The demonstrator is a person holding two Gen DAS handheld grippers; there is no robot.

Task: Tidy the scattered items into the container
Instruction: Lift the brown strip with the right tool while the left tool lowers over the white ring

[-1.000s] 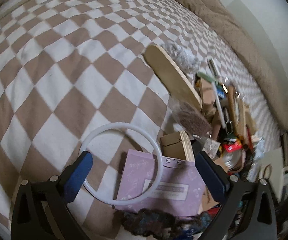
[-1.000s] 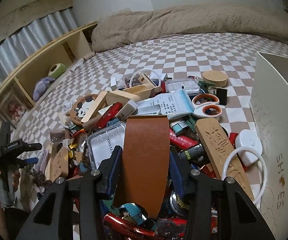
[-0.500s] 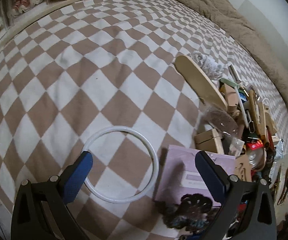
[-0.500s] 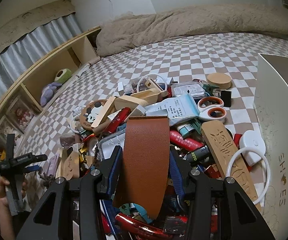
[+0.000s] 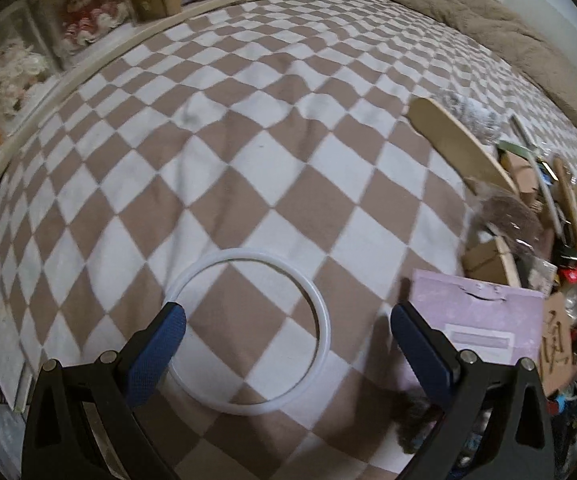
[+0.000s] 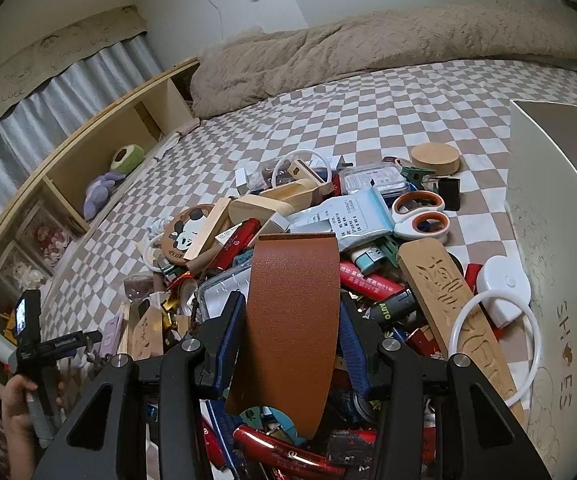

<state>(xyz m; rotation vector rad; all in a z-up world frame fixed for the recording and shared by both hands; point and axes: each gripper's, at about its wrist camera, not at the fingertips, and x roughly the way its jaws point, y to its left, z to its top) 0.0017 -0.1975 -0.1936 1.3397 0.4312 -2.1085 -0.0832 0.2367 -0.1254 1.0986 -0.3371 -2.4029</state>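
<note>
My left gripper (image 5: 288, 320) is open wide over the brown-and-white checked bedspread (image 5: 216, 152). A white plastic ring (image 5: 325, 320) sits between its fingers, its left edge against the left fingertip (image 5: 168, 328). I cannot tell whether the ring lies flat or hangs on that finger. My right gripper (image 6: 290, 308) is shut on a brown leather strip (image 6: 292, 300), held above the heap of scattered items (image 6: 368, 224). The white container (image 6: 560, 220) marked SHOES stands to the right of the heap.
A lilac card (image 5: 480, 320) and a wooden paddle (image 5: 452, 144) edge the heap on the left view's right. Orange-handled scissors (image 6: 420, 216), a carved wooden slat (image 6: 444, 292) and another white ring (image 6: 532, 344) lie near the container. A hand (image 6: 16, 404) shows lower left. Shelves (image 6: 100, 152) line the bed.
The left view swung away from the heap: the lilac card slid off to the right, while the ring, which overlapped the card before, kept its place between the fingers. The right gripper held still.
</note>
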